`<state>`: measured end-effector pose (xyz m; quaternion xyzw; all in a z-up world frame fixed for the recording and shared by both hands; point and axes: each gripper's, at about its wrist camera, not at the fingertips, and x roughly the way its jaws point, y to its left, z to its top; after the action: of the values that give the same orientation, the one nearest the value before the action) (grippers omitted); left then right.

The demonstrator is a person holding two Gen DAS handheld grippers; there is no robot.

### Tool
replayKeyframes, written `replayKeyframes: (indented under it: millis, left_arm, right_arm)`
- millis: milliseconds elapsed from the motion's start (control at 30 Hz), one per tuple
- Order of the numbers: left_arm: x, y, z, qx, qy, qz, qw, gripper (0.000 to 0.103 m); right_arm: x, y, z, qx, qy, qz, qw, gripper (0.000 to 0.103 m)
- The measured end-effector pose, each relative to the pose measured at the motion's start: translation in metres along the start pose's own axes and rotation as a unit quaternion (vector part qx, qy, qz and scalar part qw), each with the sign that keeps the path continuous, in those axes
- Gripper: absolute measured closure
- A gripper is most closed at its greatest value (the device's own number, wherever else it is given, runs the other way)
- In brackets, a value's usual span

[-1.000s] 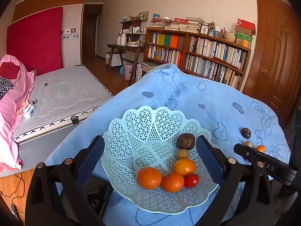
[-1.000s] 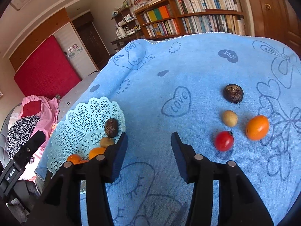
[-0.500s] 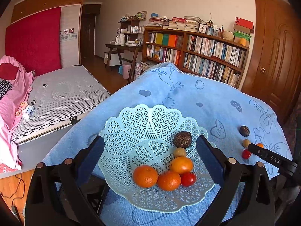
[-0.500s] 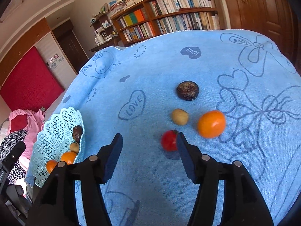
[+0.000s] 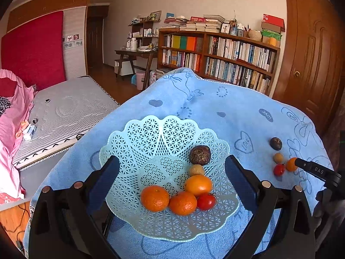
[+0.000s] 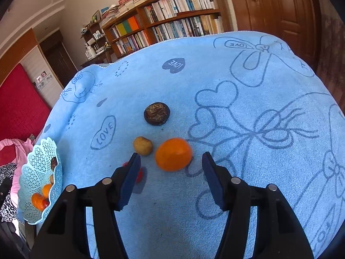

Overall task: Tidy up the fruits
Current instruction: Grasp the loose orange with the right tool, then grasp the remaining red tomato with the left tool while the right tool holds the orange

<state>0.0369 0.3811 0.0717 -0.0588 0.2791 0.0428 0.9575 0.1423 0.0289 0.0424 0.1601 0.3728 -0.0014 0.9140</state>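
right gripper (image 6: 171, 161) hangs over the orange (image 6: 173, 154) on the blue cloth (image 6: 237, 86), jaws wide apart. left gripper (image 5: 172, 171) sits by the basket (image 5: 138, 138), jaws apart too.

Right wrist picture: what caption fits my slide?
Open right gripper nears an orange on the blue towel.
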Motion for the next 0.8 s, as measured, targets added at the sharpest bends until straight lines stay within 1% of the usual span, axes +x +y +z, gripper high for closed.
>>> replayKeyframes:
  millis: [167, 333, 400, 433, 467, 533, 800]
  left_arm:
    - [0.000, -0.003, 0.001, 0.004, 0.001, -0.001, 1.0000, 0.004]
    - [0.000, -0.004, 0.001, 0.006, 0.002, -0.001, 1.0000, 0.004]
    - [0.001, -0.006, 0.001, 0.008, 0.003, -0.001, 1.0000, 0.004]
    - [0.001, -0.007, 0.001, 0.008, 0.003, -0.002, 1.0000, 0.004]
    - [0.002, -0.008, 0.002, 0.008, 0.004, -0.002, 1.0000, 0.004]
    - [0.002, -0.012, 0.001, 0.010, 0.005, -0.006, 0.9999, 0.004]
    - [0.001, -0.038, 0.000, 0.038, 0.007, -0.022, 0.9990, 0.004]
  right_arm:
    - [0.019, 0.003, 0.009, -0.006, 0.005, -0.010, 1.000, 0.044]
    - [0.041, 0.005, 0.009, -0.022, 0.026, -0.021, 0.999, 0.044]
    - [0.042, 0.006, 0.008, -0.026, 0.025, -0.021, 0.999, 0.045]
    - [0.041, 0.005, 0.009, -0.027, 0.025, -0.020, 0.999, 0.048]
    - [0.041, 0.005, 0.009, -0.029, 0.026, -0.023, 0.999, 0.055]
    - [0.040, 0.003, 0.009, -0.033, 0.027, -0.016, 0.999, 0.060]
    - [0.022, -0.005, 0.001, -0.041, 0.028, -0.009, 0.999, 0.061]
